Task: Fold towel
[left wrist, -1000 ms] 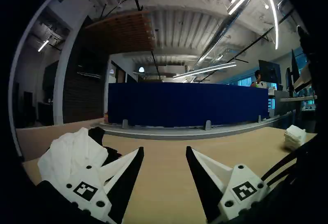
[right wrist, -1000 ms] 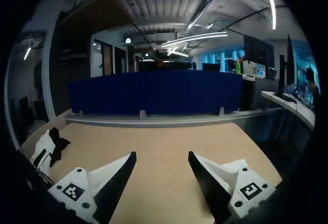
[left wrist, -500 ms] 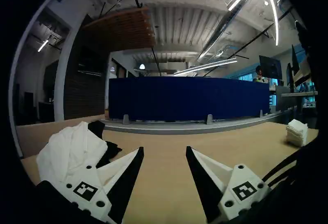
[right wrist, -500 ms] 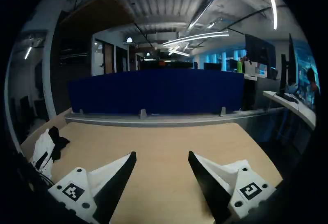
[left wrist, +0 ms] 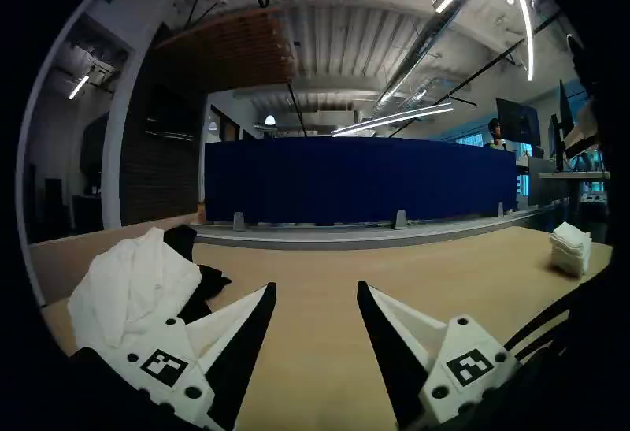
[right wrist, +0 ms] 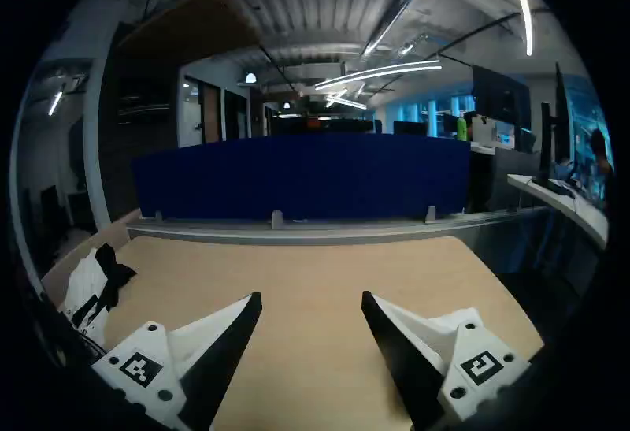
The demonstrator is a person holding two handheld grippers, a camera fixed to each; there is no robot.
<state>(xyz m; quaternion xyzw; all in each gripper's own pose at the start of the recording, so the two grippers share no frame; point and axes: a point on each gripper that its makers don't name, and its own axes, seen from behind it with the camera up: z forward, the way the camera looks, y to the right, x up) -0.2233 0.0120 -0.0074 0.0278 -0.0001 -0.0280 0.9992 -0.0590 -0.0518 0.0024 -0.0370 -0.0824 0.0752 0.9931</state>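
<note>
A crumpled white towel [left wrist: 130, 289] lies on the wooden table [left wrist: 315, 289] at the left, with a black cloth [left wrist: 201, 281] tucked against it. My left gripper [left wrist: 315, 305] hovers low over the table just right of that heap, open, with nothing between its fingers. In the right gripper view the same white and black heap [right wrist: 90, 289] sits at the far left of the table [right wrist: 315, 281]. My right gripper [right wrist: 311, 309] is open over bare wood, well apart from the heap.
A stack of folded white towels [left wrist: 571, 247] rests near the table's right edge. A blue partition [left wrist: 354, 183] on a grey rail closes off the table's far side. Desks with monitors [right wrist: 551, 139] stand off to the right.
The left gripper view has tilted slightly, so the partition and towel stack sit higher in view. The right gripper has barely moved. Both grippers stay open.
</note>
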